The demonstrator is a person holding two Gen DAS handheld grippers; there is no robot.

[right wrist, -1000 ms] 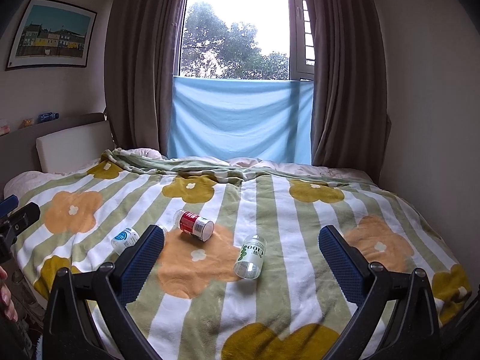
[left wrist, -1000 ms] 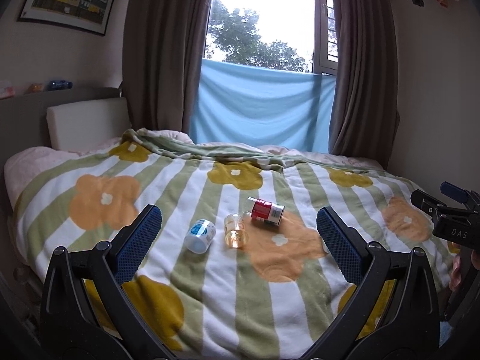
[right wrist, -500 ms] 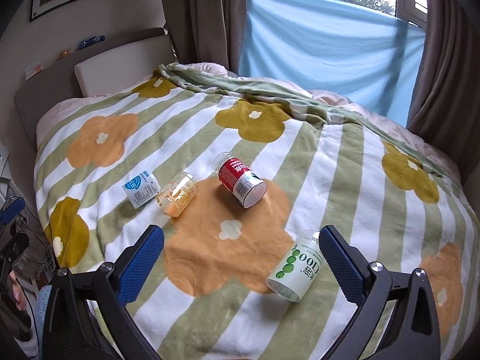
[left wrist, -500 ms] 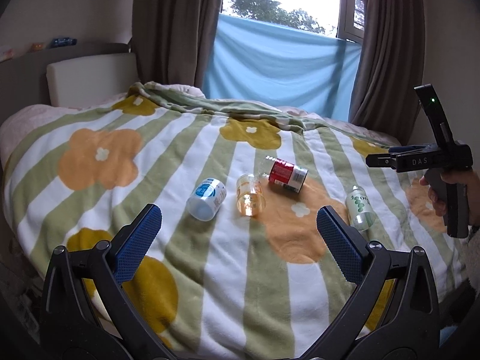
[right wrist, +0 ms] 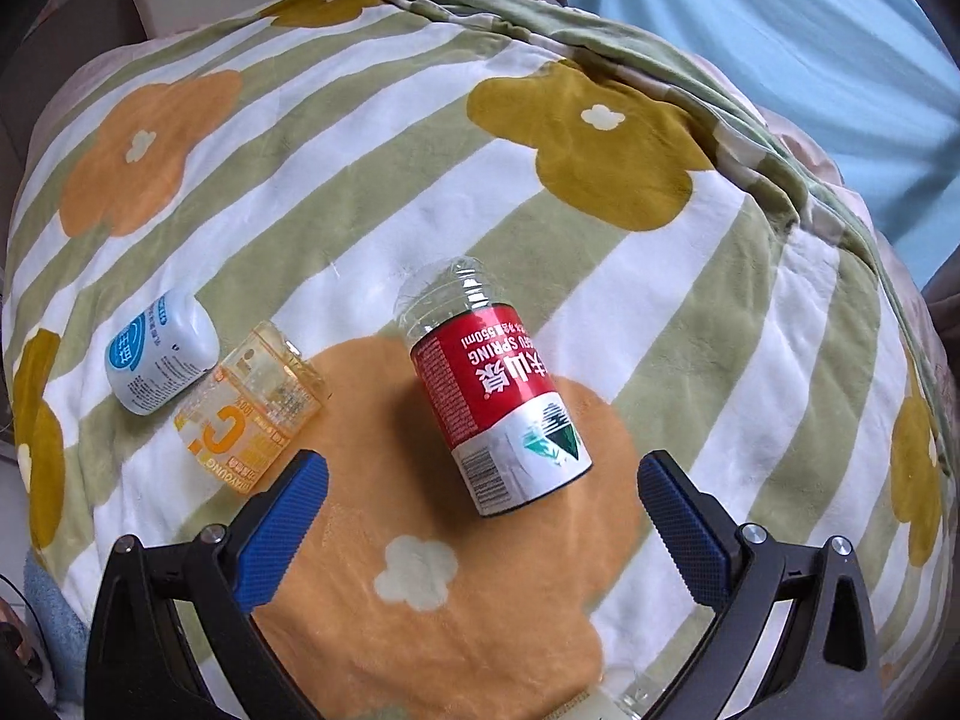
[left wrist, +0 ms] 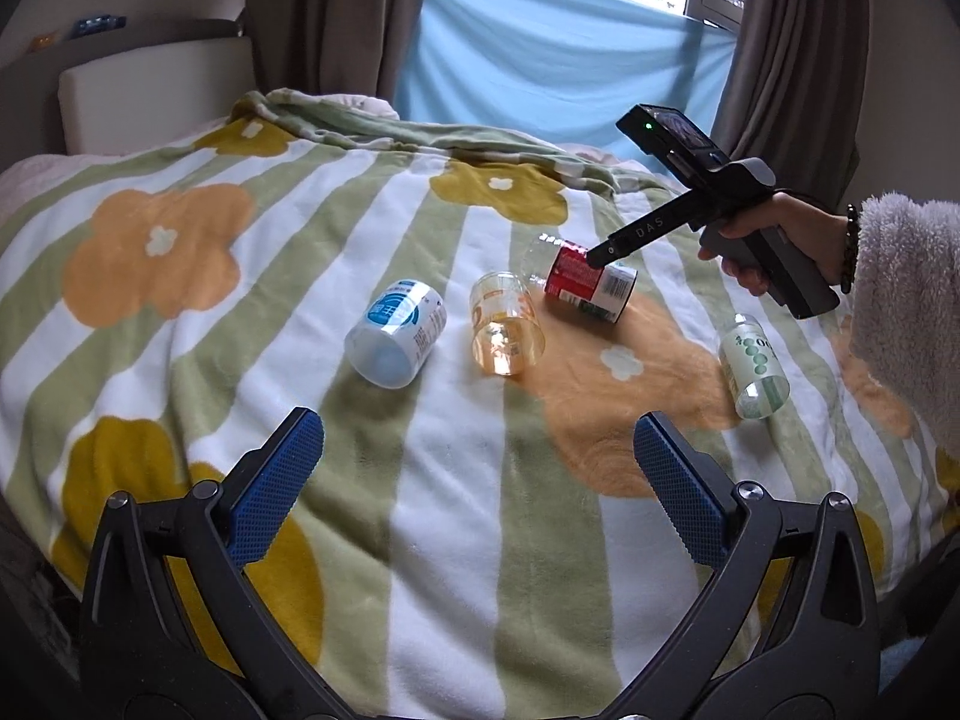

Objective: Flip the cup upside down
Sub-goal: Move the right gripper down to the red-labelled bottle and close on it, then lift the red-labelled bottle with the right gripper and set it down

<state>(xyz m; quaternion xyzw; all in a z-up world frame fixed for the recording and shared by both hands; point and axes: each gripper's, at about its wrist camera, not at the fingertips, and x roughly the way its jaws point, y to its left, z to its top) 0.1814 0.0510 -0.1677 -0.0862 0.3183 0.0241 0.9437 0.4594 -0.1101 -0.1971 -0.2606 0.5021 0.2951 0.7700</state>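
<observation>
Right wrist: open right gripper (right wrist: 483, 489) straddles red-label cup (right wrist: 498, 396), blanket (right wrist: 360, 138) clear around.

red-labelled cup (right wrist: 501, 402), green-striped floral blanket (right wrist: 372, 138)

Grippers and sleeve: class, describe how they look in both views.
Each gripper, left gripper and right gripper, has black angular arms with silver bolts and blue cross-hatched fingers. The right one's grey handle shows white "DAS" lettering and a green light. The sleeve is fluffy, pale grey.
</observation>
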